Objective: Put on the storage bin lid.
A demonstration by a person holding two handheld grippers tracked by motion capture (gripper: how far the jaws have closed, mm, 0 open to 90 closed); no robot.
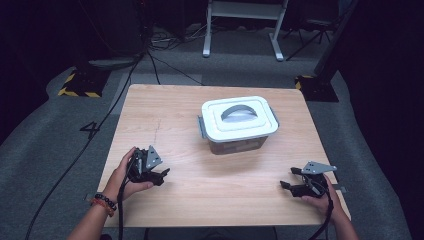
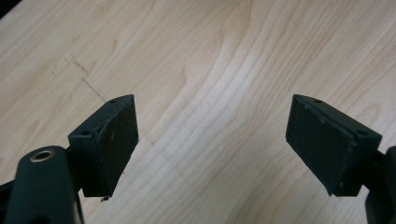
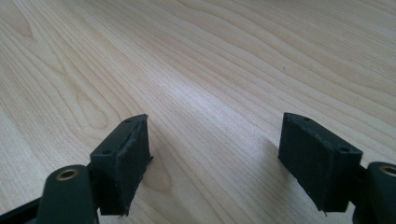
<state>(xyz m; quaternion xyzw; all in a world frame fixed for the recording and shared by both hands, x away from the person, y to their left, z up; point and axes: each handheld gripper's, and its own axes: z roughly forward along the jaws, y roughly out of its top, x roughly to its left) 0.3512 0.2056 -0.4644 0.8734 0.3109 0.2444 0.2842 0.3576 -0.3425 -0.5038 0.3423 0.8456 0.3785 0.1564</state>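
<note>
Dark curtains and grey carpet ring a pale wooden table (image 1: 165, 105), and on it stands a lidded box (image 1: 239, 125), the landmark for everything else. It sits a little past the table's middle, toward the far edge, its white lid (image 1: 239, 117) shut with the grey handle folded flat on top. The left gripper (image 1: 161, 175) rests near the front edge, well apart from the box and to its near left; the right gripper (image 1: 289, 186) lies well apart to its near right. Both seem parked low at the table, likely a resting pose that leaves the box free on both sides. In the left gripper view and the right gripper view the jaws stand wide apart over bare wood, holding nothing. Whatever the box contains is hidden by the lid; its lower wall looks clear but dim, and the side latches are too small to read.
</note>
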